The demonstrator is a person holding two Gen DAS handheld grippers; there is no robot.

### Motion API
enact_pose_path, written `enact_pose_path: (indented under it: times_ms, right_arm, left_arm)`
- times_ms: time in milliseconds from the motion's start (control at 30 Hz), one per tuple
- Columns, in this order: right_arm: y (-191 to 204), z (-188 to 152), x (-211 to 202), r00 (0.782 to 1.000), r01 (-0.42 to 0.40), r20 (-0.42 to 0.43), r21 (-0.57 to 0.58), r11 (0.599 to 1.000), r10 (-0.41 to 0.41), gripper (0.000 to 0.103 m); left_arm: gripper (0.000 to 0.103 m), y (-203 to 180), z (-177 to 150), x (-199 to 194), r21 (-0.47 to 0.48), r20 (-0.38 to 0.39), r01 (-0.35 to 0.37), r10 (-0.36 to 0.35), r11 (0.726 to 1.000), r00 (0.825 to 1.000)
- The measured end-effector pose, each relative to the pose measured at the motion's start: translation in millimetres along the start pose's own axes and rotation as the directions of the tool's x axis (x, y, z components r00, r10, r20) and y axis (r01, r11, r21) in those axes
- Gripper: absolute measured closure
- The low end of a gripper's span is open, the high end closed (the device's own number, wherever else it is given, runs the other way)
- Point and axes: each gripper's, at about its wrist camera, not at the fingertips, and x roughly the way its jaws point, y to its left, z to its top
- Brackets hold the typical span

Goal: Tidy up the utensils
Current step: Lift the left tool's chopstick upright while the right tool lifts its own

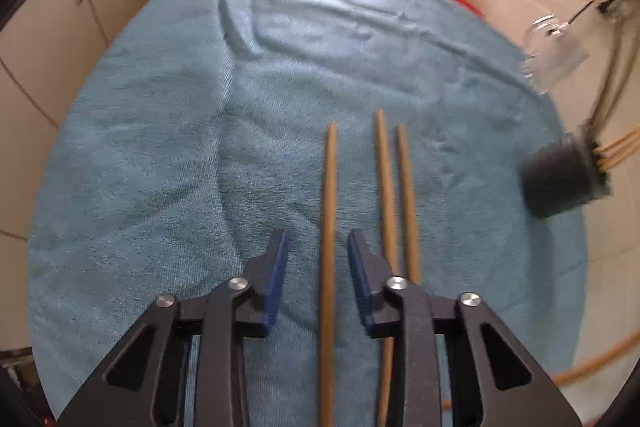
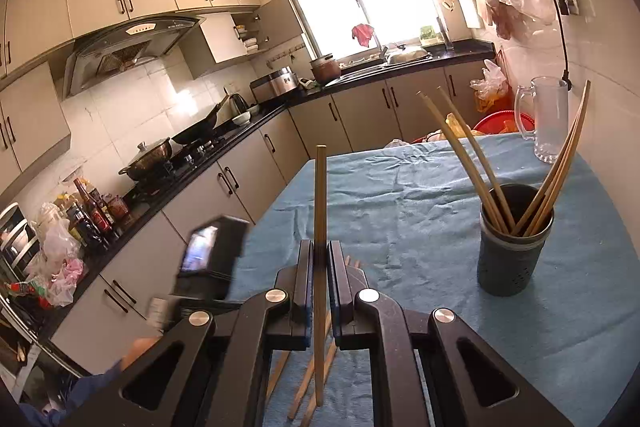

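Here, in the left wrist view, the left claw [image 1: 318, 247] points down at the blue towel [image 1: 160, 131] that covers the worktop. Its jaws stand a little apart, with one chopstick [image 1: 329, 227] lying between them; the blue pads do not touch it. Two more chopsticks [image 1: 394, 195] lie just beside it on the right, partly under the right finger. Near the towel's right edge a dark cup [image 1: 560, 179] appears blurred, with sticks in it.

In the right wrist view, the right claw [image 2: 320, 259] is closed on a single chopstick [image 2: 320, 195], which stands almost upright between the pads, above the towel [image 2: 400, 195]. Below it, loose chopsticks [image 2: 304, 399] lie on the towel. The cup [image 2: 514, 259] stands upright to the right, holding several sticks that lean outward. Behind it is a glass mug [image 2: 546, 119]. The left claw's camera [image 2: 212, 251] appears blurred on the left. No writing can be read in either view.
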Motion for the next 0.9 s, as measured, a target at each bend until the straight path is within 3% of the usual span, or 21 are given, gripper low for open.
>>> enact_pose_path:
  times_ms: [167,233,267,400,500,667,900]
  right_arm:
    - [-3.0,2.1,-3.1,1.000,-0.008,0.006,0.001,1.000,0.008,0.096]
    - [-3.5,2.2,-3.3,1.000,-0.007,0.010,0.004,1.000,0.007,0.096]
    - [-4.2,2.2,-3.6,1.000,-0.008,0.009,0.005,1.000,0.008,0.096]
    - [-5.2,4.0,-6.7,1.000,0.000,0.015,0.006,1.000,0.000,0.096]
    - [-3.6,4.9,-11.5,1.000,0.007,0.024,0.003,1.000,-0.007,0.096]
    - [2.0,4.9,-20.8,0.999,0.013,0.041,-0.009,1.000,-0.013,0.095]
    - [7.7,3.9,-27.8,0.998,0.025,0.056,-0.018,1.000,-0.023,0.096]
  left_arm:
    - [0.079,-16.3,5.4,9.4,0.068,0.028,-0.107,0.105,0.992,0.994]
    - [0.097,-21.4,4.6,10.4,0.093,0.052,-0.164,0.159,0.982,0.986]
    - [0.097,-21.3,6.0,8.2,0.096,0.059,-0.172,0.167,0.980,0.984]
    - [0.097,-16.9,-2.9,-1.8,0.104,0.076,-0.114,0.106,0.988,0.991]
    - [0.097,-14.1,-9.6,-26.4,0.103,0.135,-0.056,0.041,0.993,0.990]
    - [0.097,-10.3,-19.7,-88.4,0.103,0.272,0.028,-0.056,0.994,0.961]
    - [0.097,-12.1,-30.8,-136.8,0.122,0.360,0.067,-0.107,0.990,0.927]
